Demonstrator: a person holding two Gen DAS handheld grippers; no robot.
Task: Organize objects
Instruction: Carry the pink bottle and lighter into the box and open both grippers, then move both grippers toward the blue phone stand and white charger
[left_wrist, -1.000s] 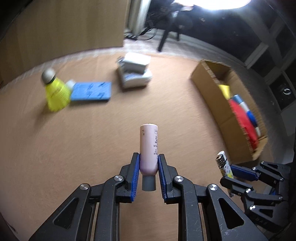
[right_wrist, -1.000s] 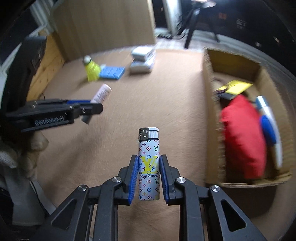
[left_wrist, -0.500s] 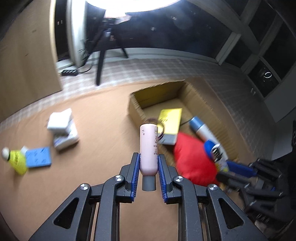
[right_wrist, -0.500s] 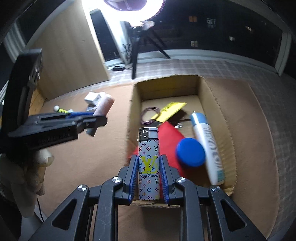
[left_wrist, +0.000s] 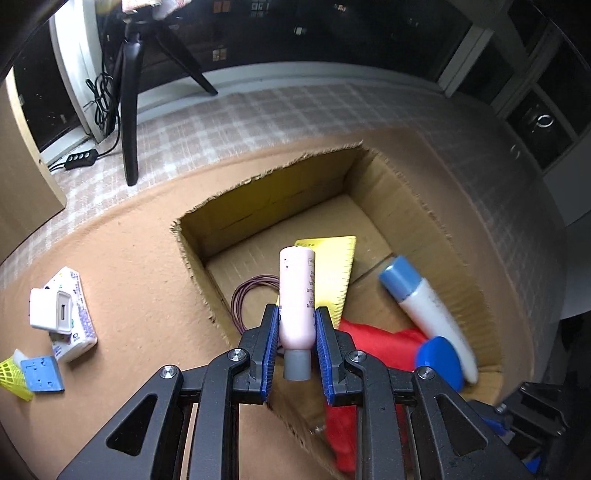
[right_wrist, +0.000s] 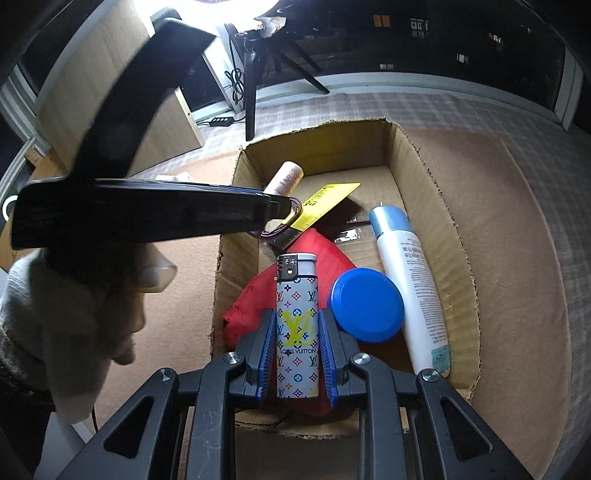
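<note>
Left tool (left_wrist: 296, 328) clamping pink tube (left_wrist: 296, 295) near cap, hanging over box (left_wrist: 192, 254). Right tool (right_wrist: 296, 345) pinching lighter (right_wrist: 297, 325) mid-body above red cloth (right_wrist: 255, 299). Both seeming light, stiff, slippery. Box sitting toward table's far edge.

The lighter (right_wrist: 297, 325) carries a large yellow "LV" monogram and, just below it, the words "LOUIS VUITTON". Fine print runs down the white spray bottle (right_wrist: 410, 291) to the lighter's right (too small to read), as on the pink tube (left_wrist: 296, 295).
</note>
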